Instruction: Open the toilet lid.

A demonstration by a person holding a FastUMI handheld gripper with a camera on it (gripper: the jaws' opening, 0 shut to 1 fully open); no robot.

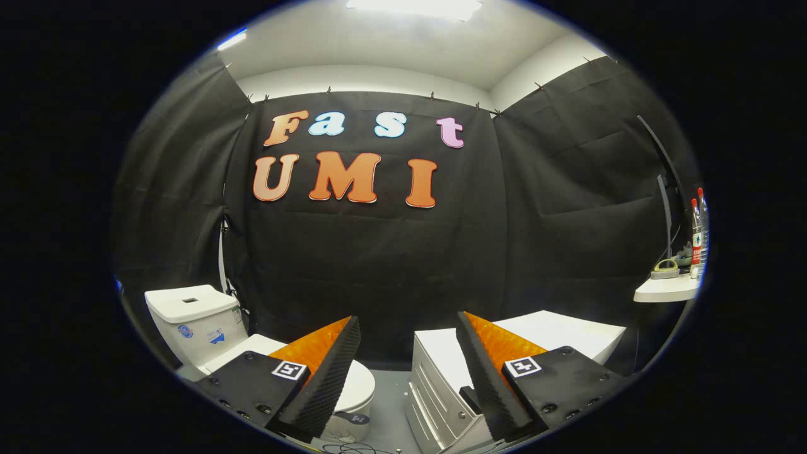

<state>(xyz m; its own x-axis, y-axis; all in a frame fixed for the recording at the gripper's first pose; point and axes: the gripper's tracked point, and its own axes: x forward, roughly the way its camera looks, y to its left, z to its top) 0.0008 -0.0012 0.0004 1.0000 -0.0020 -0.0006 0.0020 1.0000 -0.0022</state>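
A white toilet stands low on the left, its tank (197,323) against the black cloth wall and its lid (359,386) lying flat and closed over the bowl. My gripper (408,328) is held above and in front of it, open, with nothing between the fingers. The left finger (325,375) covers most of the lid, so just the lid's rounded front edge shows past it. The toilet is apart from both fingers.
A white drawer cabinet (441,378) stands right of the toilet, partly behind the right finger (488,372). A grey floor strip (389,403) runs between them. On the far right a white shelf (665,290) carries bottles (696,236) and a small roll.
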